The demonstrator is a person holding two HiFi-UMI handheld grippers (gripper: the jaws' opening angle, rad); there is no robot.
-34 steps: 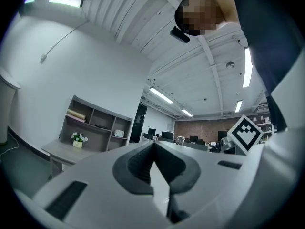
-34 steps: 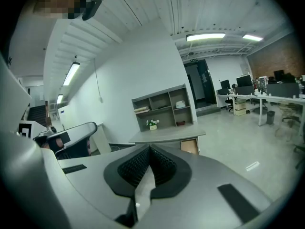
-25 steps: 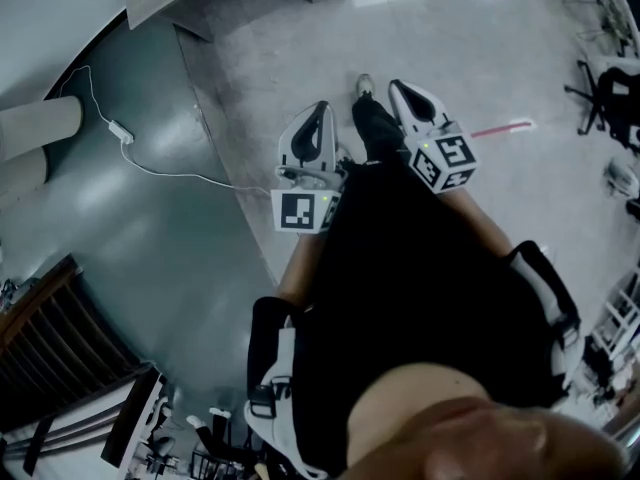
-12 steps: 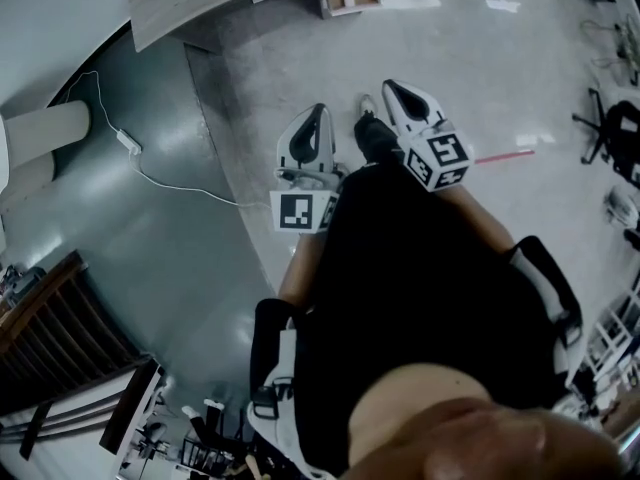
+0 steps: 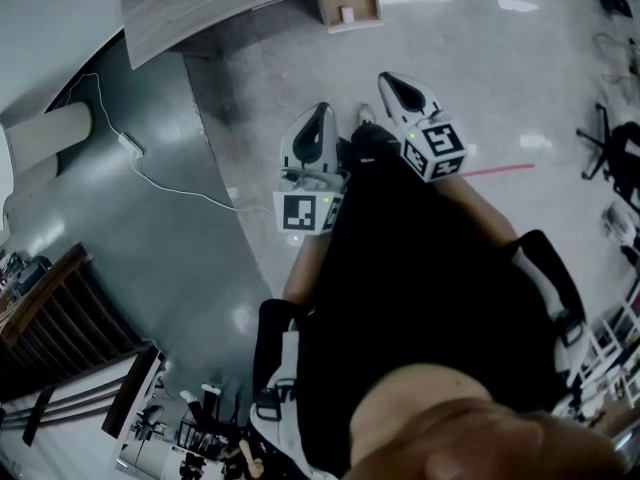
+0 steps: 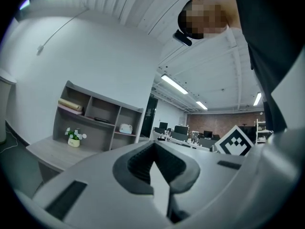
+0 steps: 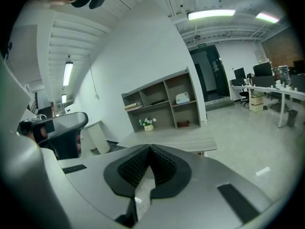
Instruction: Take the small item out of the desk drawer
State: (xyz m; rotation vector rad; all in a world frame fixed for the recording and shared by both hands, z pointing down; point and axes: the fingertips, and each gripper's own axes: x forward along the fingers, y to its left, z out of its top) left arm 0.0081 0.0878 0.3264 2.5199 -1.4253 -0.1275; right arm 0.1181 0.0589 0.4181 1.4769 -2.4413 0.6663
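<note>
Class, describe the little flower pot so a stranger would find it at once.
Find the grey shelf unit on the wooden desk by the white wall. The flower pot stands on the desktop before its lower shelves: the only plant there, white blossoms in a pale pot.

Wood-grain worktop (image 7: 181, 140): flower pot (image 7: 148, 124) on it, shelf unit (image 7: 164, 101) at back. Grey floor (image 5: 300, 68): white cable (image 5: 150, 173), red strip (image 5: 495, 171) lying on it.
</note>
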